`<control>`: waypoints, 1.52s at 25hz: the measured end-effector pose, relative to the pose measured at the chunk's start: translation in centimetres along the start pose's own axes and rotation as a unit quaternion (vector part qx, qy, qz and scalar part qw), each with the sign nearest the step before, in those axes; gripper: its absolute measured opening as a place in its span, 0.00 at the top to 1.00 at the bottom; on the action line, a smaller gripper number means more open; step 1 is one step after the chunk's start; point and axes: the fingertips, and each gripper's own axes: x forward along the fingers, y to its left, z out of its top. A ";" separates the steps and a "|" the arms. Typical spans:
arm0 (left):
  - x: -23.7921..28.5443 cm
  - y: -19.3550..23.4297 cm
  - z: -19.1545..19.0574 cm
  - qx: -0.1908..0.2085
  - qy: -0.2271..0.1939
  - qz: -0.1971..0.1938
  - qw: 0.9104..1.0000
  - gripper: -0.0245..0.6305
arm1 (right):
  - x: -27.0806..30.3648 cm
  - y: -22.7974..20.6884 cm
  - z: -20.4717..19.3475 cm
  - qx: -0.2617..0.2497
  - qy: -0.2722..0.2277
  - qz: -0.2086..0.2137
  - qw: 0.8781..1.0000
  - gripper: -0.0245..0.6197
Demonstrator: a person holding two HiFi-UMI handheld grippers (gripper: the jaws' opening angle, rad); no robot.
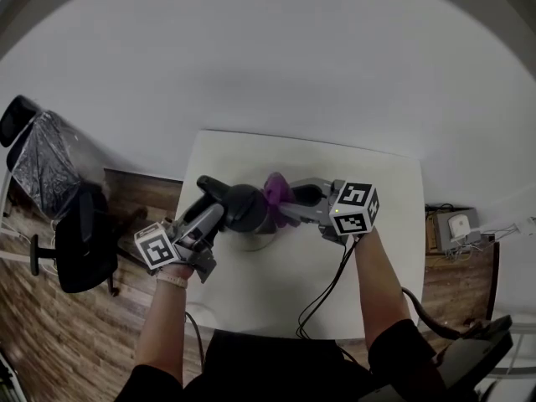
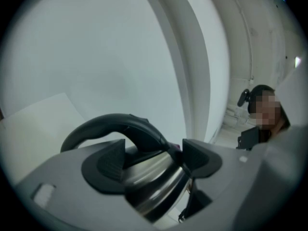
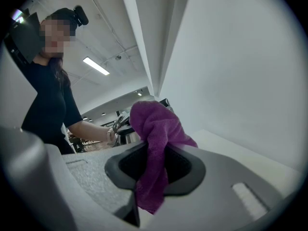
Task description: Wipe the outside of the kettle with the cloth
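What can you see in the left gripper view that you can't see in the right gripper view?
Only the left gripper view: the kettle up close, with its black handle and shiny body between the jaws of the left gripper. Only the right gripper view: the purple cloth pinched in the right gripper, and a ceiling light. Both: the person in a black top and the white table.

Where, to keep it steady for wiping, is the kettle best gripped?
Grip the kettle across its steel body just under the handle, coming from the handle side, as the left tool does. The arched handle leaves room there, and the far wall stays free for the cloth in the right tool.
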 end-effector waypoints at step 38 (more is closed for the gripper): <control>1.2 -1.2 -0.9 -0.054 0.030 -0.078 0.995 0.41 | -0.1 0.1 -16.1 0.060 0.169 -0.157 0.971 0.82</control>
